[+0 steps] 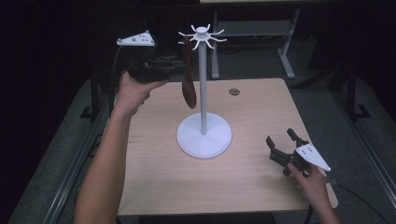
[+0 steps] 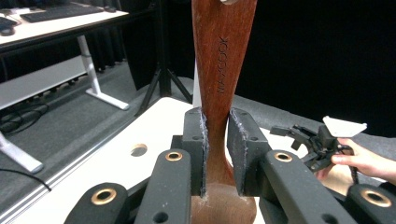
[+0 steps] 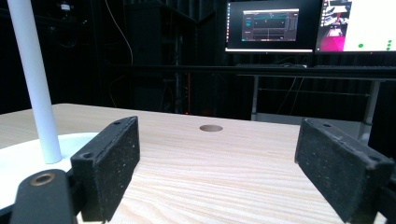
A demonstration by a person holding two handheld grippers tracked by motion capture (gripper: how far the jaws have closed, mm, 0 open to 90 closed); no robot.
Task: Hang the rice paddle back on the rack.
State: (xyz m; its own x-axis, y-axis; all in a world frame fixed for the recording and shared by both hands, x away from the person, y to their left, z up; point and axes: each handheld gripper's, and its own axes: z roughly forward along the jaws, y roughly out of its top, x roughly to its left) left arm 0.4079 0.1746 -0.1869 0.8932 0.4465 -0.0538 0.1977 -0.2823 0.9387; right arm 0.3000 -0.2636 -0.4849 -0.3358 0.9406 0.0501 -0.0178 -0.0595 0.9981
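Note:
A white stand (image 1: 202,84) with a round base (image 1: 204,135) and a crown of hooks (image 1: 201,35) rises mid-table. A dark wooden spoon (image 1: 188,88) hangs upright just left of the pole, bowl down, its handle top up among the hooks; whether it rests on one I cannot tell. My left gripper (image 1: 181,70) reaches in from the left, shut on the spoon's handle (image 2: 222,70), with both pads against its narrow part. My right gripper (image 1: 282,140) rests low at the table's right front, open and holding nothing (image 3: 217,172).
The wooden table (image 1: 261,112) has a round cable hole (image 1: 234,91) behind the stand. The stand's pole (image 3: 35,84) is off to the left in the right gripper view. Desks and monitors (image 3: 271,25) stand beyond the table's far edge.

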